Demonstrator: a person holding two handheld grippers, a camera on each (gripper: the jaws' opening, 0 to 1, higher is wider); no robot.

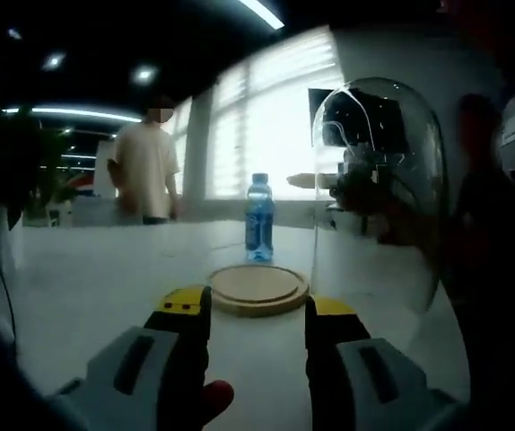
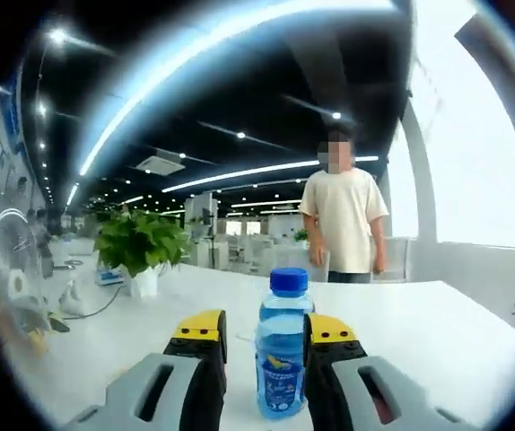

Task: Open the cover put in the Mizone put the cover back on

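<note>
Between the jaws of our right hand-held gripper stands the Mizone bottle, upright on the white surface; we cannot tell whether the jaws grip it. Our left hand-held gripper is unclenched, the wooden base just ahead. The glass cover rises ahead to its right, a person far behind.

A person stands behind the white table, near a potted plant

On the tabletop, the base lies at 12 o'clock of the left tool, bottle behind it, cover at 2 o'clock beside it.
</note>
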